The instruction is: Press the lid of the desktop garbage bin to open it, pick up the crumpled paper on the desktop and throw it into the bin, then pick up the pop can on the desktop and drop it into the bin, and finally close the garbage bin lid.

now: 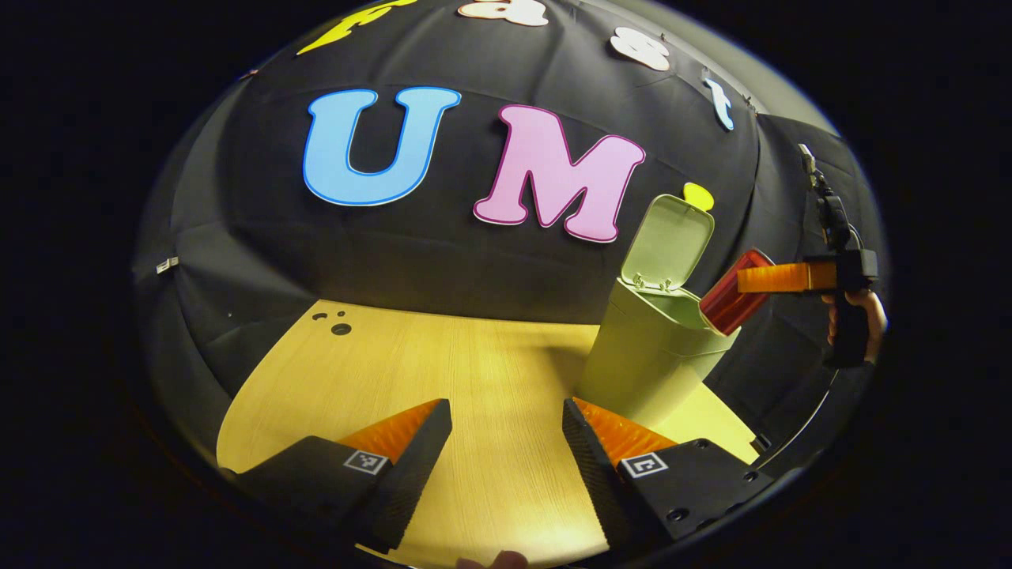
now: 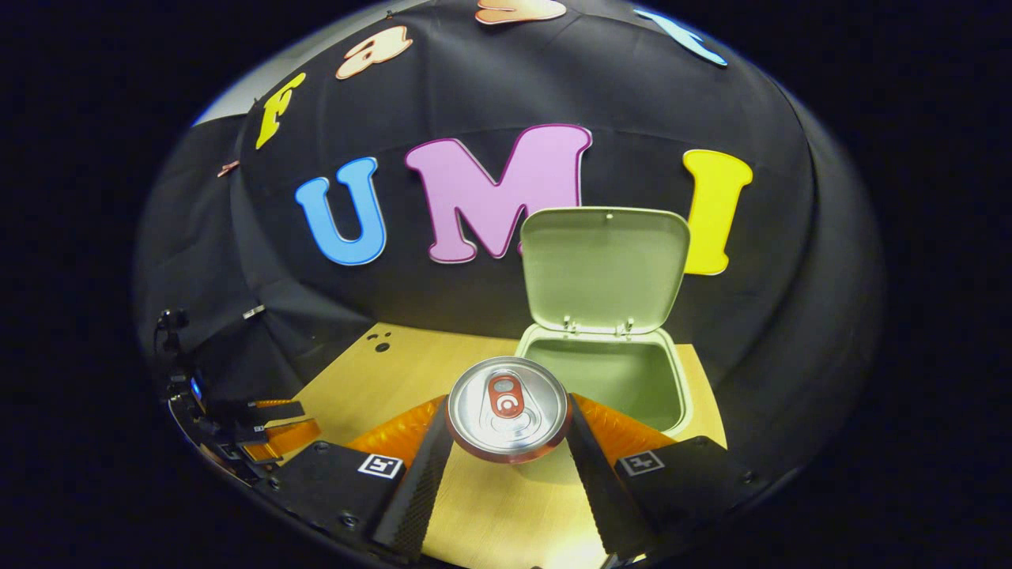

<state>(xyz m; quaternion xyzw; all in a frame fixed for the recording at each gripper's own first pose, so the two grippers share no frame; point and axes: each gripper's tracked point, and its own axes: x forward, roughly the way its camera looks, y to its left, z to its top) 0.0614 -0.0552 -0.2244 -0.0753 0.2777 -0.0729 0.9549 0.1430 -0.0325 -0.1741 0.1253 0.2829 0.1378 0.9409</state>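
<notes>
The pale green bin (image 1: 652, 356) stands at the table's right side with its lid (image 1: 668, 241) swung up and open. A red pop can (image 1: 727, 308) hangs tilted at the bin's right rim, with my right gripper (image 1: 751, 286) shut on it and a hand (image 1: 858, 316) behind. In the right gripper view the can's silver top (image 2: 507, 412) sits between my right gripper's (image 2: 510, 431) fingers, just in front of the bin's open mouth (image 2: 613, 379) and raised lid (image 2: 605, 269). My left gripper (image 1: 506, 431) stands open over bare table, left of the bin.
The light wooden table (image 1: 443, 363) runs to the black cloth wall, with small dark holes (image 1: 340, 325) at its far left corner. My left gripper (image 2: 265, 431) shows at the table's left edge in the right gripper view.
</notes>
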